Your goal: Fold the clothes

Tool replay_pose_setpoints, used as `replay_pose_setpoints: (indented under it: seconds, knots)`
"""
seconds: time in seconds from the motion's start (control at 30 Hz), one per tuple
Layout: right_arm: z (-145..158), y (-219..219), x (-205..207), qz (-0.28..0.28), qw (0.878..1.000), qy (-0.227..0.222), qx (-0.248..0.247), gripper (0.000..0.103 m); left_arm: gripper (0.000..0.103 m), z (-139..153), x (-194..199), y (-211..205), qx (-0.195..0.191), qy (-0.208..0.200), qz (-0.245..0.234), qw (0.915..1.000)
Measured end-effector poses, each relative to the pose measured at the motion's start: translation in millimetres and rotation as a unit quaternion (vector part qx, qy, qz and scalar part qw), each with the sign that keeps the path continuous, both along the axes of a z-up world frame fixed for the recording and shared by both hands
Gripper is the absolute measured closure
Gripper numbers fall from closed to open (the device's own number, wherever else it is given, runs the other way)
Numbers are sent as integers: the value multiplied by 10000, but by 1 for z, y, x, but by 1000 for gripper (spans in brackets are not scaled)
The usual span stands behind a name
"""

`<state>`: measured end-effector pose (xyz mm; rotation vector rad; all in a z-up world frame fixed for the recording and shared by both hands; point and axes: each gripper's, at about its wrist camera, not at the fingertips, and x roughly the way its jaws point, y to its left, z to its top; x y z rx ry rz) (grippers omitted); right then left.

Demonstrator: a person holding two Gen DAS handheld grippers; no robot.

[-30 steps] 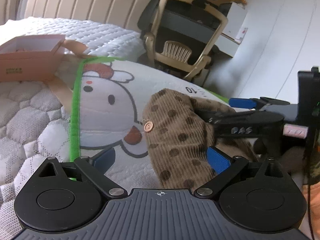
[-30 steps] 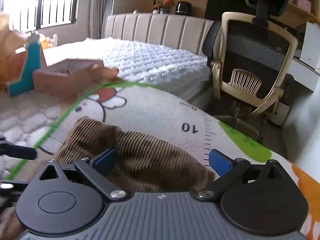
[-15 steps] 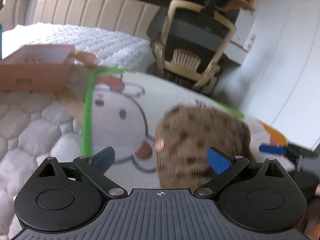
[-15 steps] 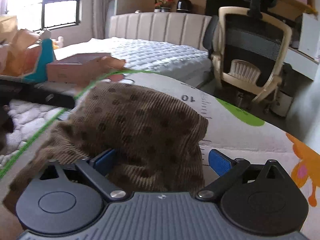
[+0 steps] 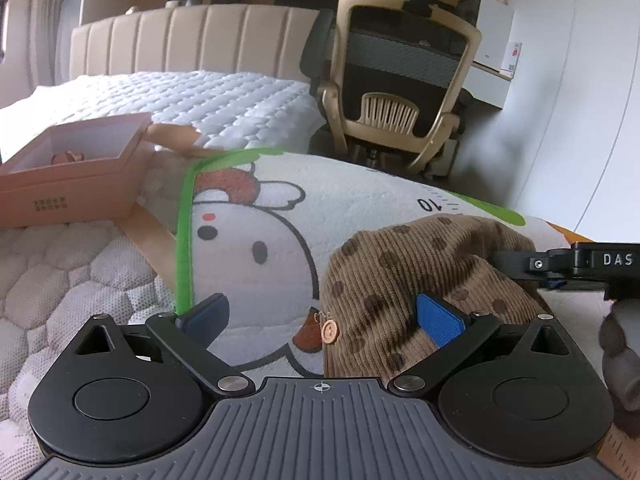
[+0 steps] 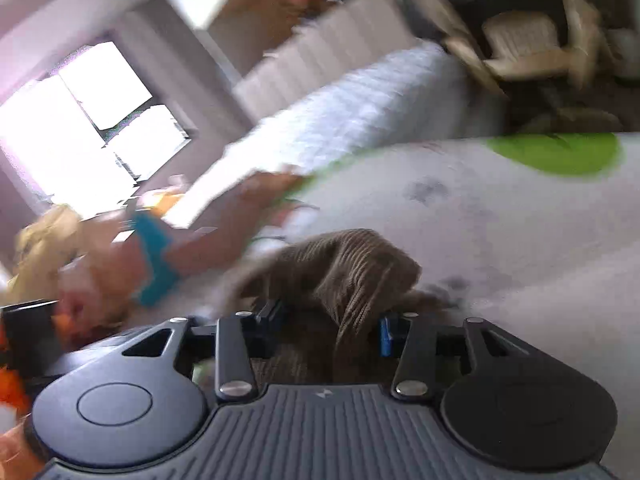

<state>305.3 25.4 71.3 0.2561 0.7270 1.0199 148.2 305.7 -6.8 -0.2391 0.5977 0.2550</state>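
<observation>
Bedside, a cartoon-print mat point(image 5: 360, 200) carries the brown spotted corduroy garment point(image 5: 420, 280), bunched. Left gripper point(image 5: 320, 320) gapes wide, holding nothing; right gripper point(image 6: 326, 330) is pinched onto a cloth fold. One-sided grip and a fast, blurred swing — fabric could slip or twist.

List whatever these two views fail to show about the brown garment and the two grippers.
- Right wrist view: motion blur smears everything; the right gripper has fingers closed in on the brown garment, but a firm pinch is unclear.
- Left wrist view: the left gripper body hides the garment's near edge.
- Left wrist view: the frame edge cuts off the right gripper; the pink box contents are too small.
</observation>
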Motion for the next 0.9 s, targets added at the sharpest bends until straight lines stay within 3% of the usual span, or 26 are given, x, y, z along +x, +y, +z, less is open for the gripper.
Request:
replay_pose_setpoints:
  seconds: [0.13,0.23,0.3,0.4,0.5,0.63,0.7,0.8,0.9]
  knots:
    - [43,-2,-20,9,9950,-982,-178,65,0,-3,12,-4,-8,61,-123,9999]
    - [30,8,-15,-489,9774,-1553,-1351,65,0,-5,21,-7,-13,106,-215,9997]
    - [3,11,-7,-615,9670,-1496,-1967,65,0,-4,24,-9,-55,106,-250,9996]
    - [-23,8,-4,-748,9563,-1511,-2388,65,0,5,17,-9,-269,10,-323,9991]
    - [-21,7,-10,-833,9455,-1769,-2604,56,0,14,4,-11,-122,-127,-380,9991]
    - [-1,-8,-32,-1108,9312,-2217,-2672,46,0,10,11,-14,146,73,-339,9993]
    - [14,-21,-54,-1084,9339,-2447,-2371,39,0,5,13,-17,279,166,-333,9989]
    - [29,-30,-81,-483,9554,-2317,-1764,33,0,1,12,-16,407,197,-341,9984]
    - [15,-15,-100,182,9605,-2081,-1840,28,0,-2,13,-10,204,164,-324,9991]
